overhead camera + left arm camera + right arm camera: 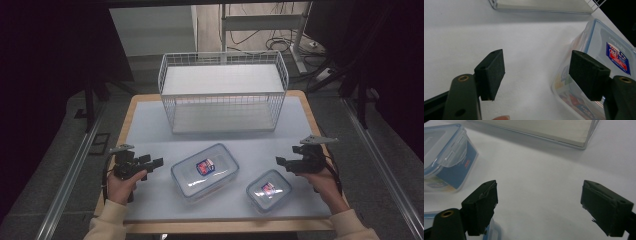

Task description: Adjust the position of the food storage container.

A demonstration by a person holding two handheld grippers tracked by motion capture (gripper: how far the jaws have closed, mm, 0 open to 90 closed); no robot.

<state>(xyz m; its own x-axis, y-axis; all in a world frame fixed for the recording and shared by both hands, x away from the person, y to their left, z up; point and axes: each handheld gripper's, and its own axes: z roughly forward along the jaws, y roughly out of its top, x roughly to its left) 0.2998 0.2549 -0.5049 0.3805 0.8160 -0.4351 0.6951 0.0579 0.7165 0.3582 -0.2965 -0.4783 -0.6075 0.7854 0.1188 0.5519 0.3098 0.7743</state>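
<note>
The large container is lying on the counter in front of the wire basket, toward that basket's left end, and the small container is sitting nearer the person, below the basket's right end. The left gripper is hovering just left of the large container, well in front of the basket's left corner, its jaws standing wide apart and holding nothing; in the left gripper view the left gripper is showing the large container just behind its right-hand jaw, with bare counter between the jaws. The right gripper is hanging in front of the basket's right corner, just above and to the right of the small container, its jaws also spread wide and touching nothing. In the right gripper view the right gripper is framing bare counter, with the large container off to the left and the basket's base lying beyond.
</note>
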